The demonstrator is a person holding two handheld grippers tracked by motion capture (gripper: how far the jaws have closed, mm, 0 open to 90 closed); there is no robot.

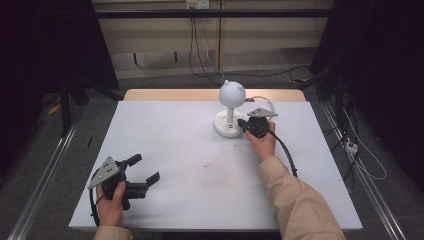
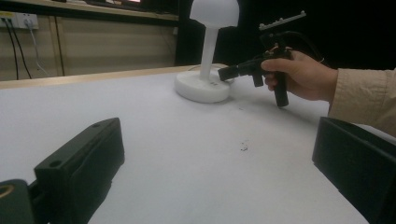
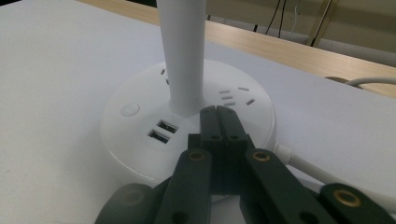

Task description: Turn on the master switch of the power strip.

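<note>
A white lamp (image 1: 231,93) with a domed head and a thin stem (image 3: 183,56) stands on a round base (image 1: 227,125) at the far middle of the table. The base top (image 3: 140,140) carries a round button (image 3: 130,110), two USB ports (image 3: 163,130) and socket slots. My right gripper (image 3: 218,112) is shut with nothing between its jaws, its tips over the base top just beside the stem; it also appears as the right gripper (image 1: 241,122) and the right gripper (image 2: 223,72). My left gripper (image 1: 146,168) is open at the front left, far from the lamp.
The white table (image 1: 175,135) has a wooden strip (image 1: 175,95) along its far edge. The lamp's white cable (image 3: 303,163) runs off the base toward the right. More cables (image 1: 350,145) lie on the floor to the right. A small dark speck (image 2: 243,148) marks the table's middle.
</note>
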